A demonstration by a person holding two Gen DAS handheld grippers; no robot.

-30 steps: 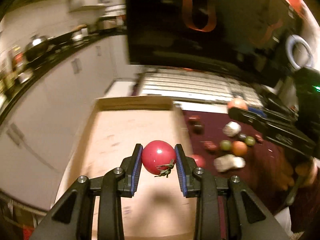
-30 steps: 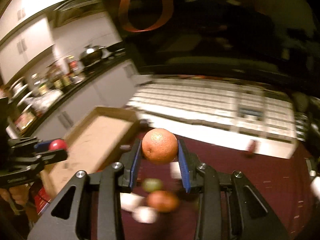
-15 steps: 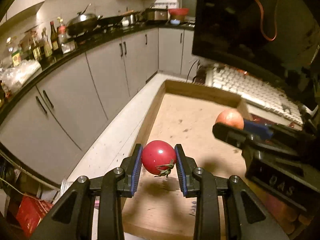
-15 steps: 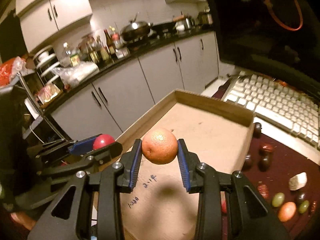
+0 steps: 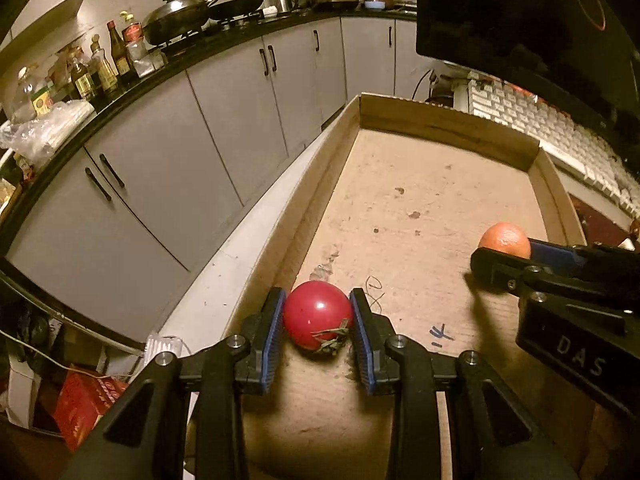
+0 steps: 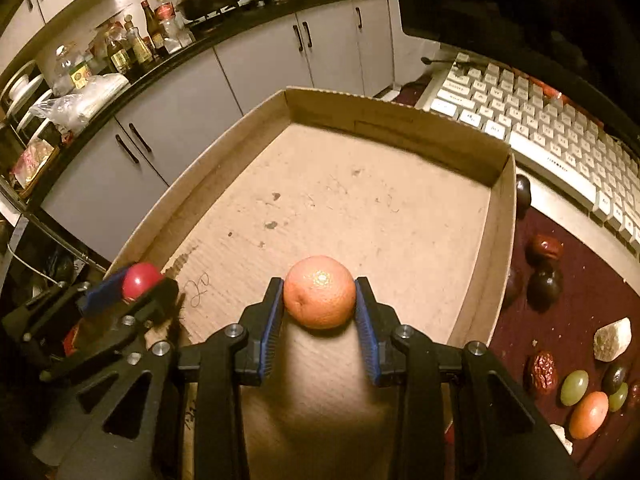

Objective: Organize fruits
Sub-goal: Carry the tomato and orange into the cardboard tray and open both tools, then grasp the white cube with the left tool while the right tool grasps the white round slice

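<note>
My left gripper (image 5: 318, 316) is shut on a red tomato (image 5: 317, 312) with a green stem, held low over the near left part of a shallow cardboard tray (image 5: 440, 124). My right gripper (image 6: 319, 300) is shut on an orange tangerine (image 6: 319, 292), held over the tray's (image 6: 384, 114) near middle. The tangerine (image 5: 505, 239) and right gripper show at the right in the left wrist view. The tomato (image 6: 140, 275) and left gripper show at the left in the right wrist view. The tray floor is bare.
To the right of the tray, on a dark red mat (image 6: 568, 320), lie red dates (image 6: 543, 249), green grapes (image 6: 574, 387), an orange fruit (image 6: 588, 414) and a pale rock-like lump (image 6: 612, 339). A white keyboard (image 6: 540, 120) lies behind. Grey cabinets (image 5: 224, 120) stand beyond the table's left edge.
Both grippers have swung left from over the mat to over the cardboard tray and come down lower, each still holding its fruit.
</note>
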